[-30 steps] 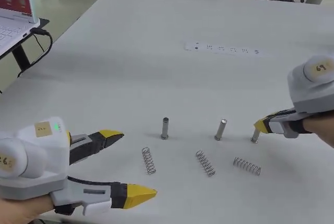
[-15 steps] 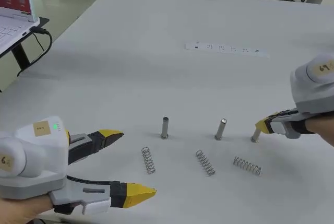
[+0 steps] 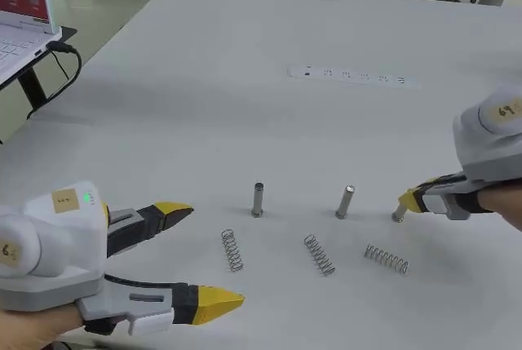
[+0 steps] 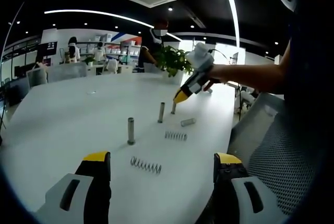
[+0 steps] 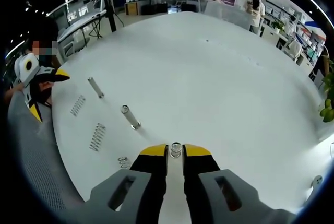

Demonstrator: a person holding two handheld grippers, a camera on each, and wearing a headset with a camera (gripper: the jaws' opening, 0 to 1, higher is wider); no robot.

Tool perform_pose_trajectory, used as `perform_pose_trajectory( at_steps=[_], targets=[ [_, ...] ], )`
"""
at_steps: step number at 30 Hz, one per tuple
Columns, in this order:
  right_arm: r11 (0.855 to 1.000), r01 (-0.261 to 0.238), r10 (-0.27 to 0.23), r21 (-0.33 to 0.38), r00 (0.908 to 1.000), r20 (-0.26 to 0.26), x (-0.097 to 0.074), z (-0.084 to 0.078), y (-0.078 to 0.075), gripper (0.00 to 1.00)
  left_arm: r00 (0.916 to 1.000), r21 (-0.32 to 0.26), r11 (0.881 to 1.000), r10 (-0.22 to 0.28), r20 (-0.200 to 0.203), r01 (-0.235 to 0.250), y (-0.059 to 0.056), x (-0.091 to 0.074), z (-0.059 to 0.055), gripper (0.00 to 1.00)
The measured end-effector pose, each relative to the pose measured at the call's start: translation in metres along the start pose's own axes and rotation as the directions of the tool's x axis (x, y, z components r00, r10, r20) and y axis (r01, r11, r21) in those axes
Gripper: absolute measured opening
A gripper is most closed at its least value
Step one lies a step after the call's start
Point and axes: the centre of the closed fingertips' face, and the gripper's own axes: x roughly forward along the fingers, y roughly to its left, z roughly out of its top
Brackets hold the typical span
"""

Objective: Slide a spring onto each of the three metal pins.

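- A white counter (image 3: 245, 105) carries three short metal pins standing upright in a row: the left pin (image 3: 258, 201), the middle pin (image 3: 346, 202) and the right pin (image 3: 397, 216).
- Three coil springs lie flat on the counter just in front of the pins: the left spring (image 3: 232, 250), the middle spring (image 3: 319, 254) and the right spring (image 3: 386, 259). All three pins are bare.
- The right claw (image 3: 406, 197) reaches in from the right. In the right gripper view its yellow tips are drawn together on the top of the right pin.
- The left claw (image 3: 200, 256) hovers at the near left, its jaws wide apart and holding nothing, short of the left spring.
- Judged from this, the task has barely begun: no spring has been slid on, and all three are left to do.
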Motion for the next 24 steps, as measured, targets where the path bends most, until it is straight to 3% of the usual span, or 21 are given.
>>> perform_pose_trajectory(
  at_steps=[15,24],
  targets=[
    [1.000,-0.005,0.005,0.009,0.9999,-0.016,-0.006,-0.016,0.001,0.11,1.0000,0.004,1.000,-0.005,-0.005,0.005,-0.001,0.001,0.000,0.77],
    [0.999,-0.028,0.027,-0.036,0.9994,-0.023,-0.015,-0.017,0.016,0.11,1.0000,0.002,1.000,-0.004,-0.001,0.004,-0.001,0.001,-0.001,0.77]
  ],
)
